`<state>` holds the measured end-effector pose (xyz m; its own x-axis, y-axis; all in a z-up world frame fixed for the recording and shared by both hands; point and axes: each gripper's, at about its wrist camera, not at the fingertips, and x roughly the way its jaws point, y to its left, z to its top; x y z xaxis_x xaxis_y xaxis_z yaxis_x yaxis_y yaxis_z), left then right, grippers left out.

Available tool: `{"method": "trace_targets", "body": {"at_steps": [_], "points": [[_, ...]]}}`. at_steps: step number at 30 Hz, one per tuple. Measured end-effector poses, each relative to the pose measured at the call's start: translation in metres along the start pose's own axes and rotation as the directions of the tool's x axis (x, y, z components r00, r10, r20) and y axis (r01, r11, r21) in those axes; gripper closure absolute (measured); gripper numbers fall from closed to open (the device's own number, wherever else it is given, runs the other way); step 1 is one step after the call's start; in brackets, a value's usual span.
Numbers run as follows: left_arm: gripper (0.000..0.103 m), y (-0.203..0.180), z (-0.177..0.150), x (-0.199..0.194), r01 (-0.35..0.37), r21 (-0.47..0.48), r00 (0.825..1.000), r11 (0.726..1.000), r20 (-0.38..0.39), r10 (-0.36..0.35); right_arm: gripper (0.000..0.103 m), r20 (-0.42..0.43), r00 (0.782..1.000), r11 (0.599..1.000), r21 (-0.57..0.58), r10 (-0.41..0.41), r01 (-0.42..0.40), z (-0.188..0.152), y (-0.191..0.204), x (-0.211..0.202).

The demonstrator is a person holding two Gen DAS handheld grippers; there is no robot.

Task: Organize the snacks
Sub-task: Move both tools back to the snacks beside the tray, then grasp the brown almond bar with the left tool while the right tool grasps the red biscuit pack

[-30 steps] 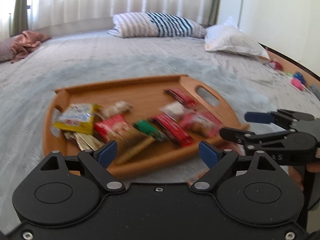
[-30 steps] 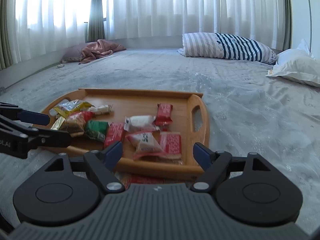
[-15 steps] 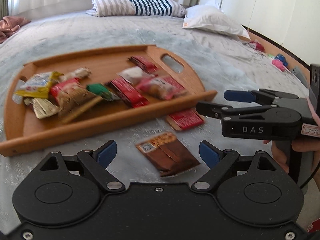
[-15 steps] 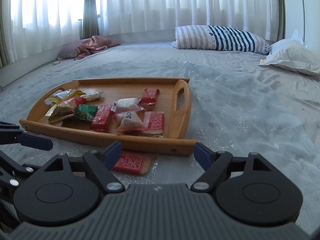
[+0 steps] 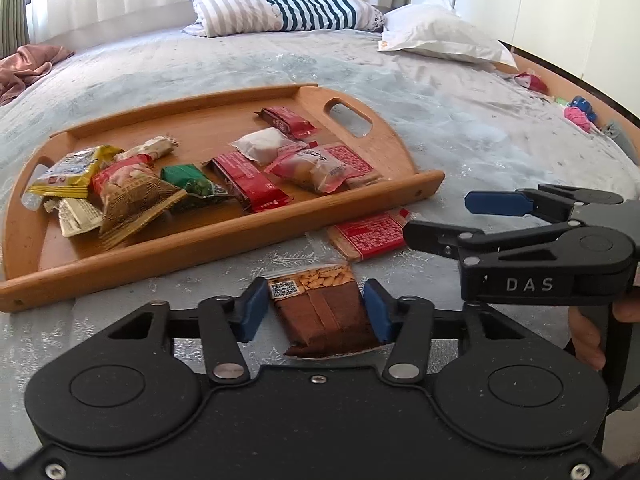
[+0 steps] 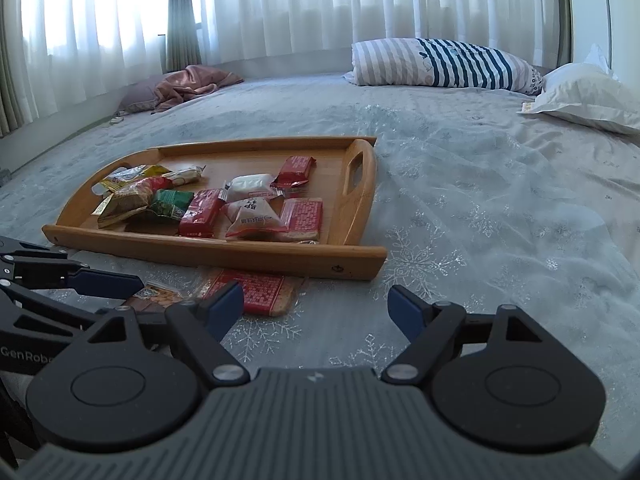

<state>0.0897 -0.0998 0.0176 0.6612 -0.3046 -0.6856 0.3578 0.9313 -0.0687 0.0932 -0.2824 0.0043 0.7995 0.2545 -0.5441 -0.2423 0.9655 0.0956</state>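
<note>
A brown peanut snack packet (image 5: 324, 320) lies flat on the grey bedspread in front of the wooden tray (image 5: 224, 240). My left gripper (image 5: 314, 312) straddles it. Its jaws are closing, and both blue pads touch the packet's long edges. A red flat packet (image 5: 372, 234) lies on the bedspread against the tray's front rim. My right gripper (image 6: 314, 306) hovers open just right of that red packet (image 6: 256, 294), holding nothing. It also shows in the left wrist view, where the right gripper (image 5: 438, 218) reaches in from the right edge. Several wrapped snacks fill the tray (image 6: 220, 252).
A striped pillow (image 5: 288, 10) and a white pillow (image 5: 440, 34) lie at the far side of the bed. A pink blanket (image 6: 188, 84) is bunched by the curtains. Small toys (image 5: 576, 114) sit along the bed's right edge. A hand (image 5: 588, 332) grips the right tool.
My left gripper moved forward and down over the brown packet, and its jaws narrowed from wide open onto it. The right gripper drew back a little from the tray, still open.
</note>
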Motion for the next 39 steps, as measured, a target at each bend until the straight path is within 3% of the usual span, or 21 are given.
{"method": "trace_targets", "body": {"at_steps": [13,29,36,39], "points": [[0.055,0.028,0.003,-0.023,-0.083,-0.019,0.995,0.996,0.051,0.084,0.01,-0.004,0.999,0.998,0.052,0.043,-0.042,-0.003,0.027,0.016],[0.057,0.047,0.001,-0.026,-0.113,-0.065,0.991,0.991,0.06,0.117,0.006,-0.019,0.996,0.996,0.005,-0.089,0.089,-0.001,0.06,0.035],[0.057,0.049,0.0,-0.024,-0.112,-0.077,0.991,0.991,0.058,0.117,0.028,0.005,0.993,0.993,0.006,-0.121,0.121,-0.004,0.067,0.03],[0.057,0.049,0.0,-0.025,-0.115,-0.077,0.991,0.99,0.059,0.12,0.032,0.014,0.991,0.99,-0.024,-0.136,0.136,-0.006,0.075,0.029]]}}
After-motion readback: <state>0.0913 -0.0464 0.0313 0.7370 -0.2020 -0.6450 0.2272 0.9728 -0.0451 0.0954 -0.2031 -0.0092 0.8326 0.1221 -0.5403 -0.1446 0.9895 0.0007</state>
